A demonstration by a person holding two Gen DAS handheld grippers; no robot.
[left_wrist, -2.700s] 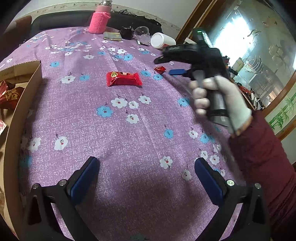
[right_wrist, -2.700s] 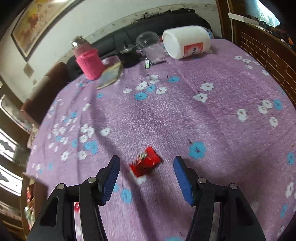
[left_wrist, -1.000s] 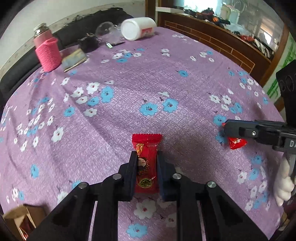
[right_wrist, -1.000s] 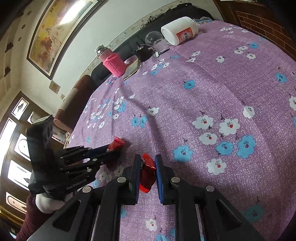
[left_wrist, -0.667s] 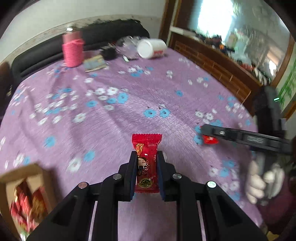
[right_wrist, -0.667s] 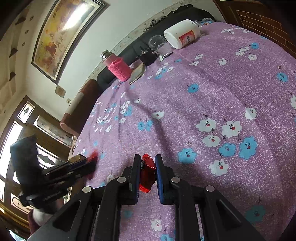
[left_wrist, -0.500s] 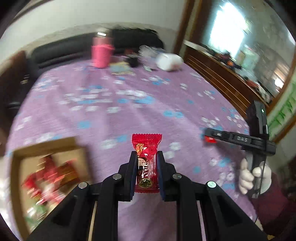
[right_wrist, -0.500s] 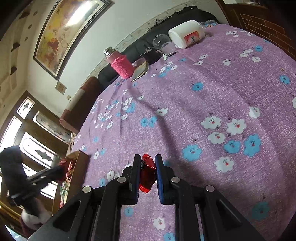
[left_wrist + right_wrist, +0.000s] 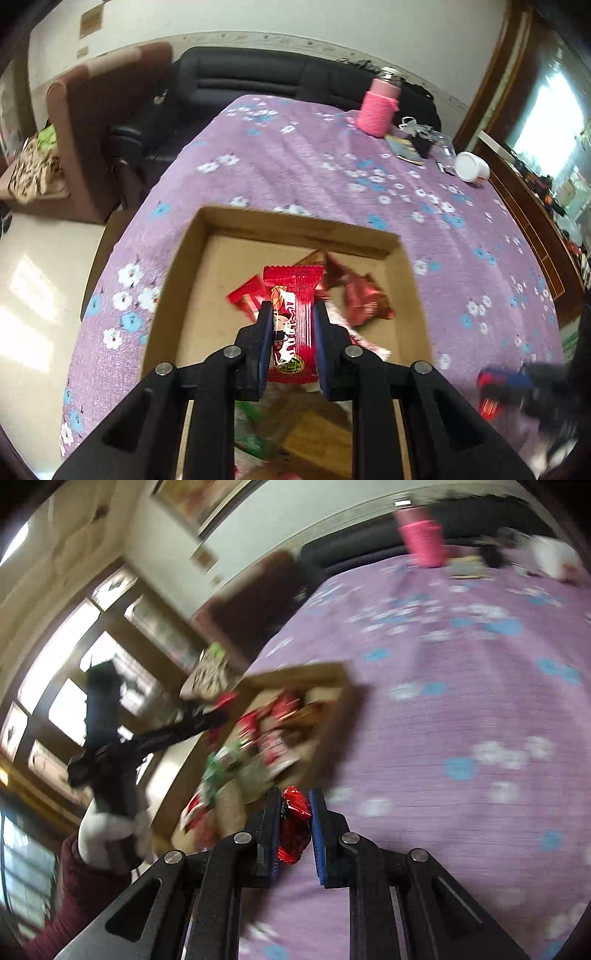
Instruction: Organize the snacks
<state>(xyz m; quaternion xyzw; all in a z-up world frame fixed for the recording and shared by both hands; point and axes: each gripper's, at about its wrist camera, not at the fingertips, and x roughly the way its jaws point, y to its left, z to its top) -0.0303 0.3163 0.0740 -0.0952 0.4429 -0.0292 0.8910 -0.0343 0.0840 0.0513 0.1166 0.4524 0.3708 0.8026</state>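
My left gripper [image 9: 290, 314] is shut on a long red snack packet [image 9: 291, 317] and hangs over the open cardboard box [image 9: 184, 258], which holds several red wrapped snacks [image 9: 364, 299]. The right gripper [image 9: 293, 801] is shut on a small shiny red candy [image 9: 293, 823], just at the near right side of the same box [image 9: 332, 716]. In the right wrist view the left gripper [image 9: 221, 705] shows over the box with its packet's red tip. In the left wrist view the right gripper [image 9: 495, 387] appears blurred at the lower right, red candy between its pads.
A purple flowered cloth [image 9: 332, 177] covers the table. At its far end stand a pink-sleeved bottle [image 9: 380, 107], a small book [image 9: 404, 149], a black item [image 9: 423, 144] and a lying white jar [image 9: 472, 168]. A black sofa [image 9: 258, 81] and a brown armchair [image 9: 96, 110] stand beyond.
Both grippers swung left from the open cloth to the cardboard box, each still holding its snack. The left one now hangs above the box's inside; the right one has reached its side.
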